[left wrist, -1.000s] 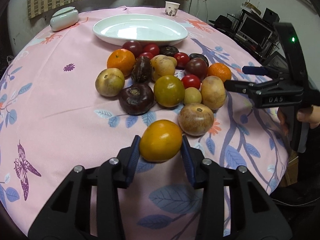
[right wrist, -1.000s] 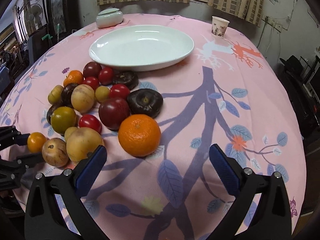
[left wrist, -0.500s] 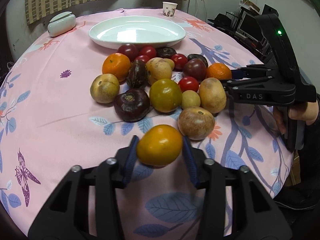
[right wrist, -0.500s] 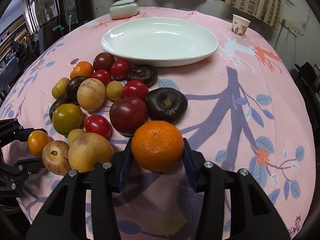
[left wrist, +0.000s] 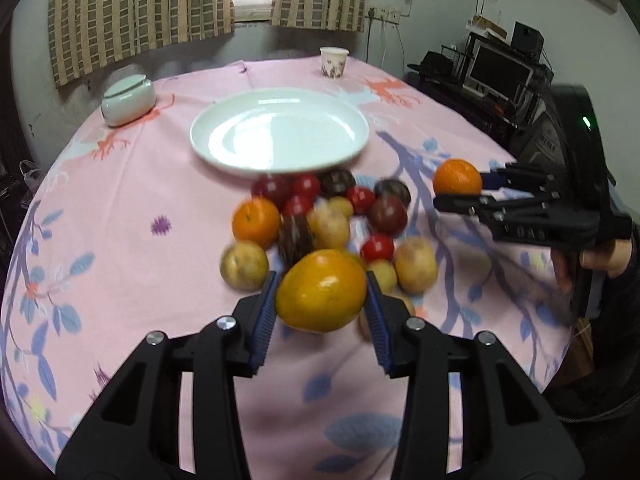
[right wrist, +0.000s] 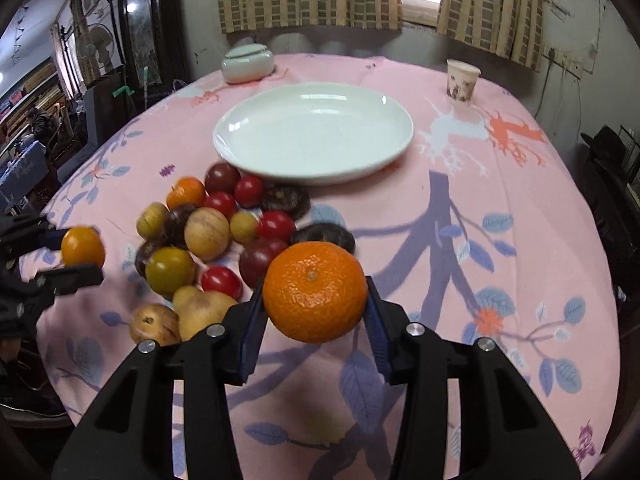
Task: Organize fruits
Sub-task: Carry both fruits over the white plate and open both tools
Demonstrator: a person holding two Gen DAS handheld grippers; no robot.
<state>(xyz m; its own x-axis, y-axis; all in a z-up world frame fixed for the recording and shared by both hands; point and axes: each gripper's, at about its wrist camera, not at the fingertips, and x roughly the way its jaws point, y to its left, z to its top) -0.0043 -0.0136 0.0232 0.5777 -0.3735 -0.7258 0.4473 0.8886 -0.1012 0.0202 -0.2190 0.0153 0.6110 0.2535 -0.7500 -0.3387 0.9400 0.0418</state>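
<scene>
Surface: pink tablecloth [left wrist: 120,200].
Left gripper [left wrist: 322,308]: clamped on yellow-orange fruit [left wrist: 321,290], lifted.
Right gripper [right wrist: 316,308]: just closed, holding mandarin [right wrist: 315,291].
Plate [right wrist: 240,152]: far, empty.
Remaining: fruit pile [right wrist: 208,236], near-left of plate.

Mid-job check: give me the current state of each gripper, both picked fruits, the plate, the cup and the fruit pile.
left gripper: shut on yellow-orange fruit
yellow-orange fruit: held off the cloth
right gripper: shut on mandarin, jaws just closed
mandarin: held off the cloth
white plate: empty, upright
paper cup: upright, contents hidden
fruit pile: loose on the pink cloth, none plated
</scene>
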